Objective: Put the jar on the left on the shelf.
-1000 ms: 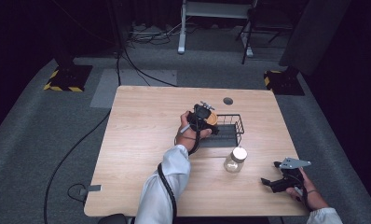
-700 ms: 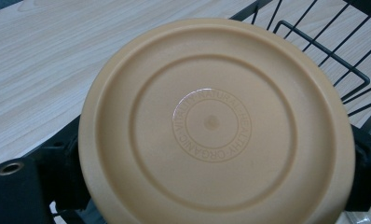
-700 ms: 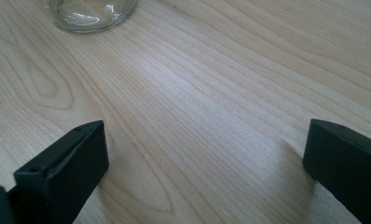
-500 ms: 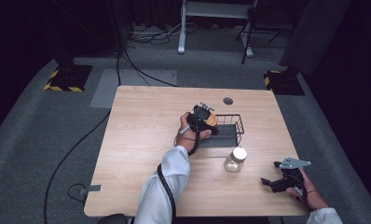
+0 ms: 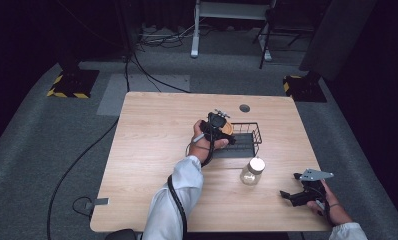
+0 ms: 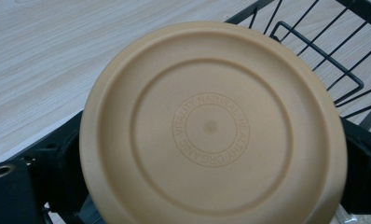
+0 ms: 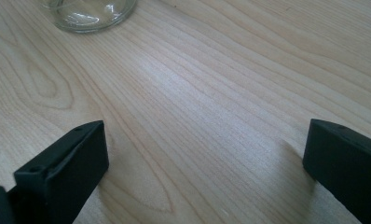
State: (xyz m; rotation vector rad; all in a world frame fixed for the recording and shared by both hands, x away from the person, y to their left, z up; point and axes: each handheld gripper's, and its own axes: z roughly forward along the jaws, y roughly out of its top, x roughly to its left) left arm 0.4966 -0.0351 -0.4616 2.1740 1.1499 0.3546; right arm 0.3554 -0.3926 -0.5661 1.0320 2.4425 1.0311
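On the wooden bench, our left gripper clamped the tan lid above the basket near the far edge; we should lower it level. Our right gripper lay wide open, empty, near the jar.

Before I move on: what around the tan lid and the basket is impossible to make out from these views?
- Left tongs: in the left gripper view the tan lid covers the tips, so the grip contact is hidden.
- Wire basket: in the left gripper view, its inside is mostly behind the lid; in the high view, too small to tell contents.
- Glass jar: cut off by the right gripper view's top edge.
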